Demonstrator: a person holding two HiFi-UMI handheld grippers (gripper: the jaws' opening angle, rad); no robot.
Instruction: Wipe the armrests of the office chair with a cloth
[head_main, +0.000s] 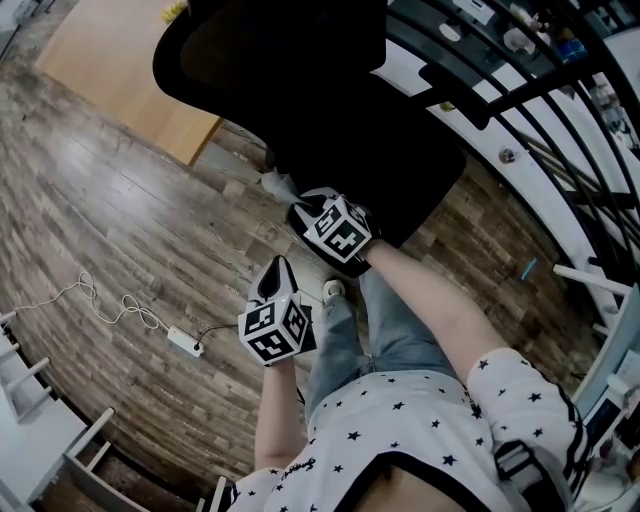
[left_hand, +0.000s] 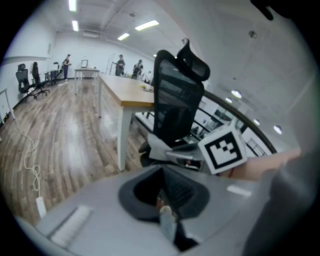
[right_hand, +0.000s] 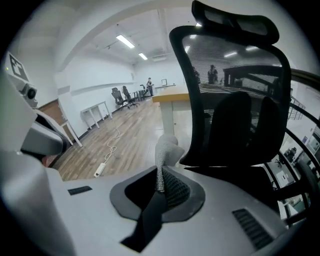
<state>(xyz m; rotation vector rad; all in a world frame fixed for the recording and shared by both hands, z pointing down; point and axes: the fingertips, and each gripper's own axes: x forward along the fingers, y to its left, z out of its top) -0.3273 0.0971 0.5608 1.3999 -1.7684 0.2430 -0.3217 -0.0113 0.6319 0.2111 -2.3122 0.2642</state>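
A black office chair (head_main: 300, 60) with a mesh back fills the top of the head view, its seat (head_main: 400, 170) just ahead of me. My right gripper (head_main: 292, 203) is shut on a grey cloth (head_main: 276, 184) at the seat's left side; the cloth (right_hand: 167, 150) bunches up between the jaws next to the chair (right_hand: 235, 100). I cannot make out the armrest under the cloth in the dark. My left gripper (head_main: 280, 268) hangs lower, apart from the chair, its jaws together with nothing in them. From it I see the chair (left_hand: 175, 100) and the cloth (left_hand: 159, 148).
A wooden table (head_main: 130, 80) stands behind the chair on the left. A white power strip (head_main: 185, 341) with a looped cable lies on the plank floor. Black railings (head_main: 540, 120) run along the right. People stand far off across the room.
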